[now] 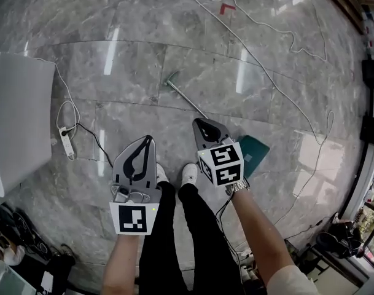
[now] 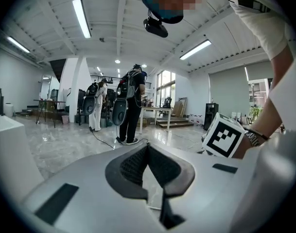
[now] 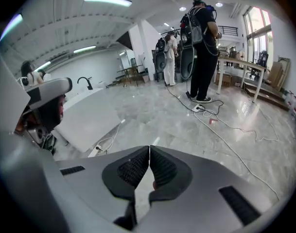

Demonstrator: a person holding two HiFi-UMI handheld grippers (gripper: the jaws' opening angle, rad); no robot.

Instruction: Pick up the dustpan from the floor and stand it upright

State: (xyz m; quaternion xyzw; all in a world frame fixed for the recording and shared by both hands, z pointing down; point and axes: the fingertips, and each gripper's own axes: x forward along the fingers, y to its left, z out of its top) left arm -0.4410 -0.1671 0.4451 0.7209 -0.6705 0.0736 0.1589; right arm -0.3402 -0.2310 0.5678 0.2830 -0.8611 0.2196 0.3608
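Note:
The dustpan lies flat on the grey marble floor in the head view. Its teal pan [image 1: 255,153] is just right of my feet, and its thin metal handle [image 1: 184,97] runs away up-left to a grey grip end. My right gripper [image 1: 198,122] hovers above where handle meets pan and hides that joint; its jaws are shut with nothing between them [image 3: 149,149]. Further left, my left gripper [image 1: 150,138] is held level, also shut and empty [image 2: 147,147]. Neither gripper view shows the dustpan.
A white panel [image 1: 15,121] stands at the left edge, with a power strip [image 1: 66,141] and its cord beside it. Cables [image 1: 279,82] cross the floor at upper right. Two people with backpacks [image 2: 132,106] stand far off. My shoes [image 1: 190,174] are below the grippers.

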